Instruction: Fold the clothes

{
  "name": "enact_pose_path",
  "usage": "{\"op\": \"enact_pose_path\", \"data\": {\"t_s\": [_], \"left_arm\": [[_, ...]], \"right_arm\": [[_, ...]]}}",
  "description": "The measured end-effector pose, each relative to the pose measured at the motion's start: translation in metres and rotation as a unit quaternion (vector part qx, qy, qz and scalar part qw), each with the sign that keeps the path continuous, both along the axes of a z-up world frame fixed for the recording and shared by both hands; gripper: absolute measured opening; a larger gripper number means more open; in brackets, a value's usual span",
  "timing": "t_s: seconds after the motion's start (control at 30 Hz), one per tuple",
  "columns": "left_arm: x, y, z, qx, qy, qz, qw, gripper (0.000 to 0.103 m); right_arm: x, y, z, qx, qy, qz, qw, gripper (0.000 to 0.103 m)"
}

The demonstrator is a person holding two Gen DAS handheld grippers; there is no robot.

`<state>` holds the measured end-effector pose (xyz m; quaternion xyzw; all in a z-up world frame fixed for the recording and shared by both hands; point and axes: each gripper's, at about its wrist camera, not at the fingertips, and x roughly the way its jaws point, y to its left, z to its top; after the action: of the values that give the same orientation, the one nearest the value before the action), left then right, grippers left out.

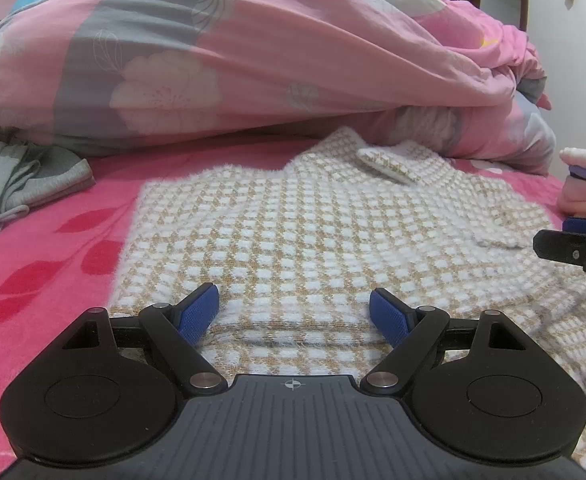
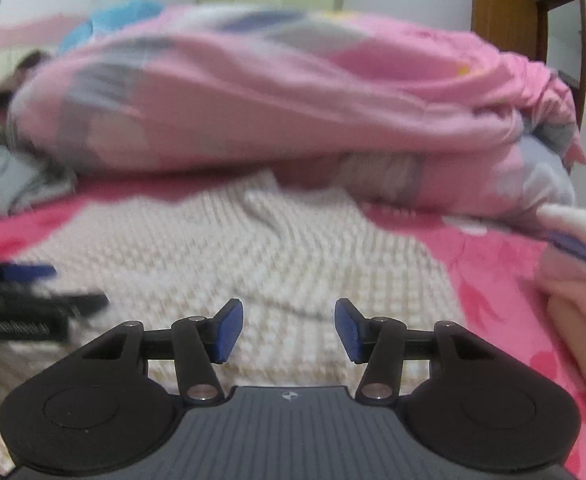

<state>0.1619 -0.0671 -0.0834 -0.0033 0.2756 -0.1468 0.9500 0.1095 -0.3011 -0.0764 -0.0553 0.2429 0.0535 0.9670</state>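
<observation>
Fuzzy checked knit sweater point(image 1: 313, 232), flat.

Duvet heap point(image 1: 253, 60) blocks far side; sweater point(image 1: 313, 240) top open.

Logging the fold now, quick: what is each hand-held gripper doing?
Left hand-held gripper: open, empty, over the checked sweater.
Right hand-held gripper: open, empty.
</observation>
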Motion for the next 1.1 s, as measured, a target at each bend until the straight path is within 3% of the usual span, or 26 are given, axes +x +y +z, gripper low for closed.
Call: {"op": "enact_pose_path", "data": {"t_s": [0.17, 0.37, 0.5, 0.57, 0.63, 0.73, 0.77, 0.87, 1.0, 1.1], "left_arm": [[0.000, -0.002, 0.000, 0.006, 0.000, 0.000, 1.0000, 0.084], [0.001, -0.001, 0.007, 0.012, 0.010, 0.001, 0.9999, 0.083], [-0.004, 0.022, 0.023, 0.002, 0.002, 0.032, 0.9995, 0.084], [0.001, 0.032, 0.015, 0.011, 0.019, 0.047, 0.9986, 0.086], [0.010, 0.036, 0.001, 0.022, 0.042, 0.055, 0.9974, 0.096], [0.023, 0.051, -0.006, -0.034, 0.092, 0.068, 0.9929, 0.100], [0.024, 0.052, -0.006, -0.036, 0.095, 0.068, 0.9926, 0.100], [0.016, 0.042, -0.006, -0.001, 0.069, 0.070, 0.9952, 0.100], [0.018, 0.041, -0.005, 0.001, 0.070, 0.074, 0.9948, 0.100], [0.021, 0.041, -0.004, 0.005, 0.070, 0.075, 0.9948, 0.100]], "right_arm": [[0.005, -0.006, -0.037, 0.002, 0.038, 0.004, 0.999, 0.058], [0.001, -0.009, -0.036, 0.014, 0.032, 0.004, 0.999, 0.058], [0.001, -0.012, -0.036, 0.021, 0.029, 0.005, 0.999, 0.058], [0.001, -0.013, -0.037, 0.024, 0.029, 0.006, 0.999, 0.058], [0.001, -0.015, -0.033, 0.028, 0.024, 0.005, 0.999, 0.058], [0.001, -0.018, -0.023, 0.034, 0.014, 0.002, 0.999, 0.058], [0.001, -0.019, -0.020, 0.036, 0.011, 0.001, 0.999, 0.059], [0.000, -0.023, -0.010, 0.042, 0.000, -0.002, 0.999, 0.059], [0.007, -0.036, -0.003, 0.054, -0.008, -0.031, 0.998, 0.059], [0.025, -0.045, -0.034, 0.043, 0.041, -0.054, 0.997, 0.061]]}}
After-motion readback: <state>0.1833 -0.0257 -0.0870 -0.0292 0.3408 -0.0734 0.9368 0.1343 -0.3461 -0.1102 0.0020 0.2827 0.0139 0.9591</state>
